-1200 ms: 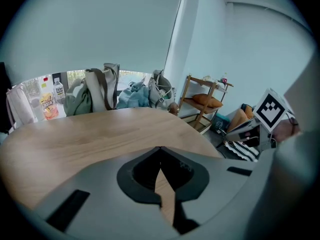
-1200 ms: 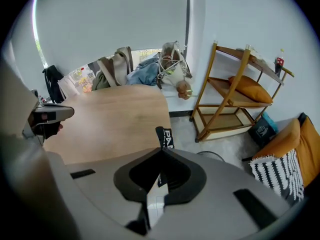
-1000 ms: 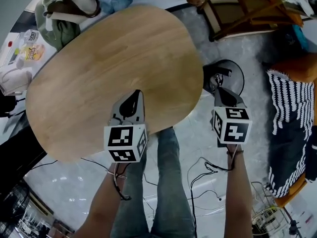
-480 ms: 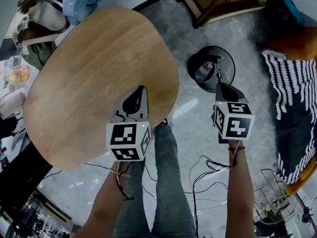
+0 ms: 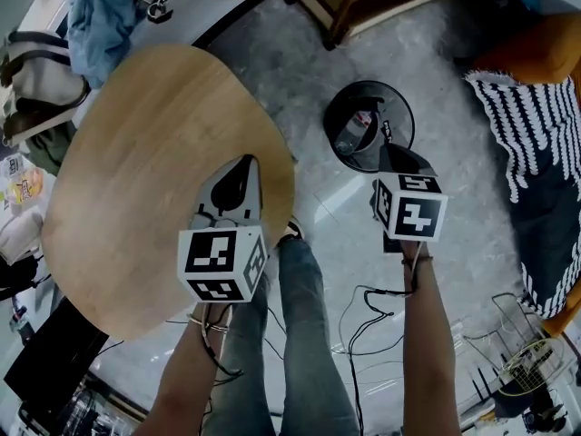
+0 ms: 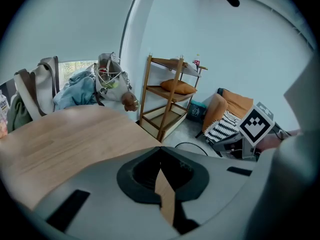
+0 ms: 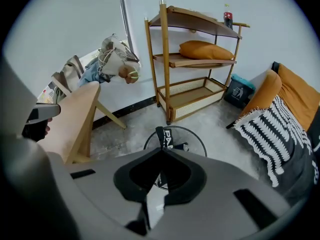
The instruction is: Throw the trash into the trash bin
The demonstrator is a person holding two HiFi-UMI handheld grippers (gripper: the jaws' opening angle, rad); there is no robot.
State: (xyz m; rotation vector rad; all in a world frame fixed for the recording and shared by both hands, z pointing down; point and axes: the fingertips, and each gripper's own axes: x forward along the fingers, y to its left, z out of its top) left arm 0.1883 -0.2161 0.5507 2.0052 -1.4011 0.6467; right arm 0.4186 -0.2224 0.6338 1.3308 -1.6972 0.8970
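Since the trash bin (image 5: pixel 338 107) stands on the floor beside the desk (image 5: pixel 136 171), the right gripper (image 5: pixel 388 146) is held above it, clenched on a dark wrapper (image 7: pixel 163 136). The left gripper (image 5: pixel 247 162) is held closed and empty over the desk.

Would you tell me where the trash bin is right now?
In the head view the trash bin stands on the floor right of the wooden table, just ahead of the right gripper and its black wrapper.

Half the trash bin (image 7: pixel 197 135) hides behind the right gripper (image 7: pixel 161 150) — contents too small to tell. The wrapper (image 7: pixel 164 137) shows cut-off lettering.
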